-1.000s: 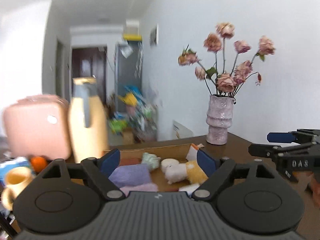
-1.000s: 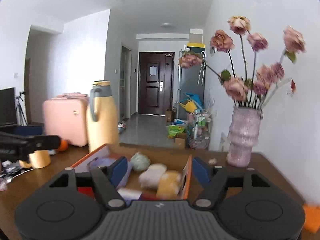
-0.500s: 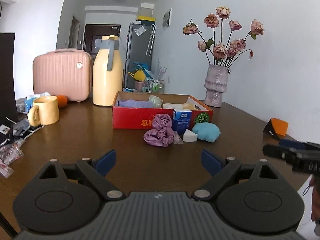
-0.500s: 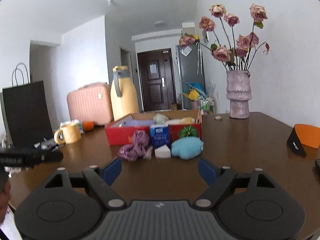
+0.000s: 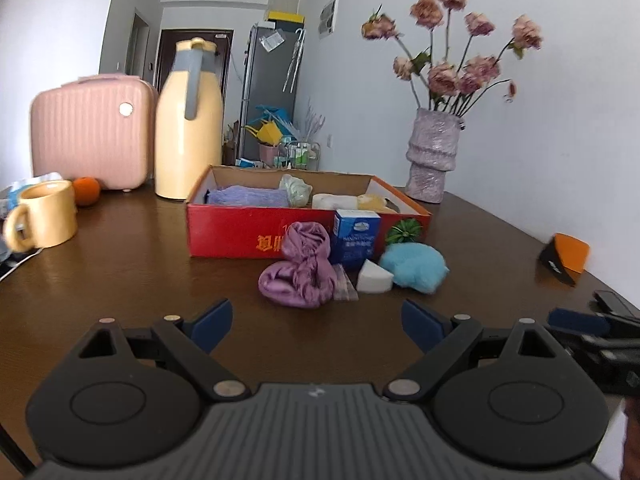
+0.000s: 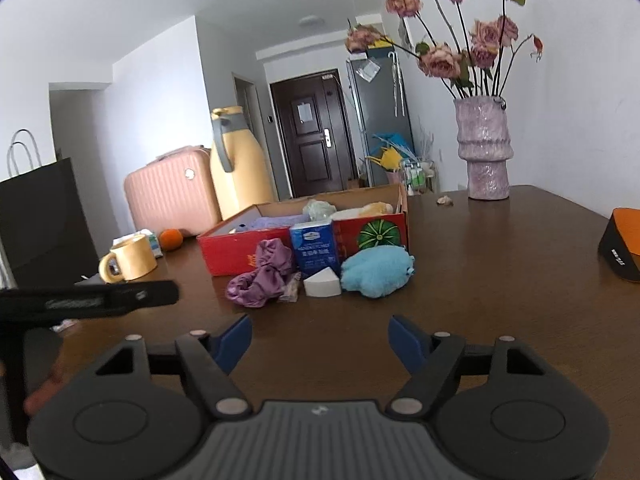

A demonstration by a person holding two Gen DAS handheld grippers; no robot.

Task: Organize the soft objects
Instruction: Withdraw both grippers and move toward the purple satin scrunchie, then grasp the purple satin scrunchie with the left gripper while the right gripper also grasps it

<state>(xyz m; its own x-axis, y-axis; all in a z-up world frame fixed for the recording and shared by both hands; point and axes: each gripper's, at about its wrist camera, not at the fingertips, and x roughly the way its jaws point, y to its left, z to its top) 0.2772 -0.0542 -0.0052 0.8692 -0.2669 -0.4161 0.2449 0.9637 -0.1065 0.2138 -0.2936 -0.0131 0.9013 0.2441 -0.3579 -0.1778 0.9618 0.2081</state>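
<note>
Having pulled back and sunk from above the red cardboard box [image 5: 256, 236], I hold left jaws wide and empty, right jaws closing on nothing, facing the crumpled purple satin cloth [image 5: 300, 272] before it, next to collect.

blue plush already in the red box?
No, the blue plush lies on the table in front of the red box.

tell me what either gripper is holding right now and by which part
Nothing is held. The left gripper is open and empty; the right gripper has only bare table between its closing jaws.
</note>
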